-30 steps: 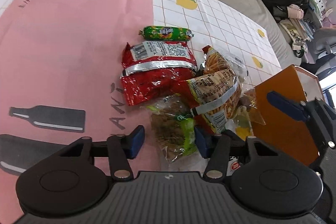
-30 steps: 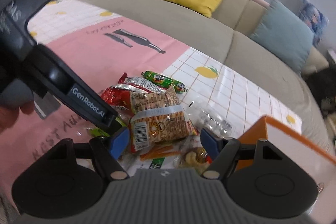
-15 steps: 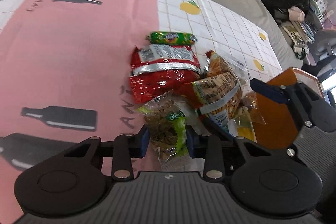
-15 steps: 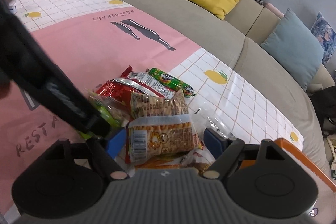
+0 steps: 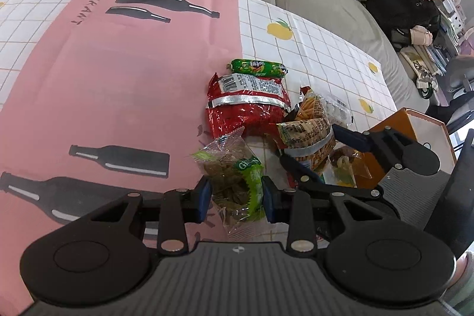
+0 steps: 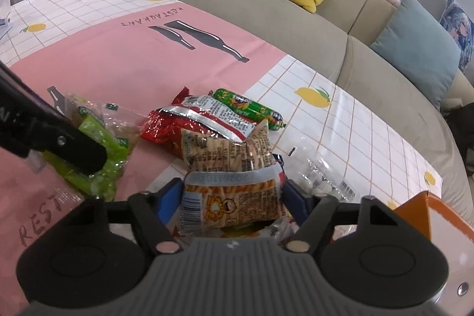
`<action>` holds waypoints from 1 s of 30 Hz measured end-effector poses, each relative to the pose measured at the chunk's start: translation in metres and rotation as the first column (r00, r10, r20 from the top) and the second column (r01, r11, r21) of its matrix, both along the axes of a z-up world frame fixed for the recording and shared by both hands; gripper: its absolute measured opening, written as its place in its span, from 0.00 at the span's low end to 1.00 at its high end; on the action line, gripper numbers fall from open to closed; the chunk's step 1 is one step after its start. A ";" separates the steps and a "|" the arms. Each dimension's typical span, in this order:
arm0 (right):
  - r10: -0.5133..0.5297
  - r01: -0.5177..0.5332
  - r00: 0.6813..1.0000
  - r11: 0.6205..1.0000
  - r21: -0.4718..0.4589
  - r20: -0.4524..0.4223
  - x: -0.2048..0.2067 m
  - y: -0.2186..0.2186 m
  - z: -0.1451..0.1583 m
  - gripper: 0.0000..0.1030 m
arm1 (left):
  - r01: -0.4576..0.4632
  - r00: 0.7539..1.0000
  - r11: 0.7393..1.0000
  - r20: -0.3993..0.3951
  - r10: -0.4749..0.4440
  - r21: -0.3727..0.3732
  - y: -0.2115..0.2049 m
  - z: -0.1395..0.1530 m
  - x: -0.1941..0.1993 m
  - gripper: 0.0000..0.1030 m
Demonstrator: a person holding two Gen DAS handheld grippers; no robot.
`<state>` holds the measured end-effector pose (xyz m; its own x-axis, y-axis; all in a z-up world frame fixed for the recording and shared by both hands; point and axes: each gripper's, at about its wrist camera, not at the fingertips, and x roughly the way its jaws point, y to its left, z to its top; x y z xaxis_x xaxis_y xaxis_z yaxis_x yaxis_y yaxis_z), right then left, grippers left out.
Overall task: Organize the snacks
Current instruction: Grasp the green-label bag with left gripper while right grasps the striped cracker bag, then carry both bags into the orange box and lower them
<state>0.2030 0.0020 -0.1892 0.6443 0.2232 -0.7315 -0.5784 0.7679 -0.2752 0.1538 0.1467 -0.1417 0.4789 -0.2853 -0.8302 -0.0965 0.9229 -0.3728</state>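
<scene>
We are pinching the green biscuit packet [image 5: 237, 182] in the left gripper [image 5: 236, 197] and the orange stick-snack bag [image 6: 234, 197] in the right gripper [image 6: 234, 197]; slick film may be slipping from both fingers.

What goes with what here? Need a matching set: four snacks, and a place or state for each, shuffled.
1. green-labelled clear packet
2. orange stick-snack bag
3. red foil bag
4. green sausage stick

A. lying farthest back on the grid cloth
B. between the right gripper's pads
C. flat, barcode label up
D. between the left gripper's pads

Pairs: 1-D, 2-B, 3-C, 4-A
</scene>
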 end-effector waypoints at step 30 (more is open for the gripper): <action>-0.255 0.323 0.943 0.860 0.394 -0.216 -0.090 -0.109 0.129 0.53 | 0.098 0.984 0.994 0.142 -0.105 0.057 -0.046 0.092 -0.058 0.38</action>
